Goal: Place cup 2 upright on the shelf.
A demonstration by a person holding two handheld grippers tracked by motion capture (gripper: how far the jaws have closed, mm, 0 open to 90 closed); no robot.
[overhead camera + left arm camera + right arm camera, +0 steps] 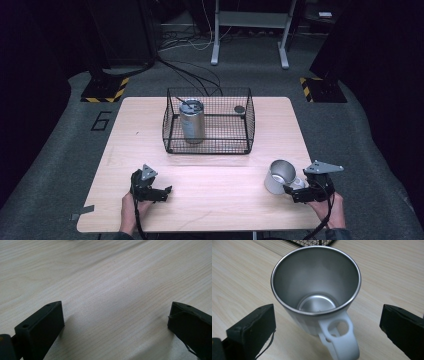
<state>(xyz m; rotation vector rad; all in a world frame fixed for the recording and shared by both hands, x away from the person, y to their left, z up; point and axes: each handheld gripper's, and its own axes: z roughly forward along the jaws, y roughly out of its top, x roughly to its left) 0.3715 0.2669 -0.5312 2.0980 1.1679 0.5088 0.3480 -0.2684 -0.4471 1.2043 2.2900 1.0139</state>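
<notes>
— Two grippers on the table (150, 125), then; how do they stand?

— Both have their jaws spread wide. The left gripper (116, 322) sits low over bare wood, holding nothing. The right gripper (328, 322) faces a steel mug (315, 290), upright, its white handle (339, 340) lying between the jaws, untouched.

— Anything around them?

— A black wire basket (208, 121) beyond, holding an upright metal canister (192, 121) and a small dark disc (239, 109).

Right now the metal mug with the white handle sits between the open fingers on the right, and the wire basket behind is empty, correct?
Not quite: the wire basket is not empty. The high view shows a metal can standing inside it. The rest holds: the mug sits between the right gripper's open fingers.
</notes>
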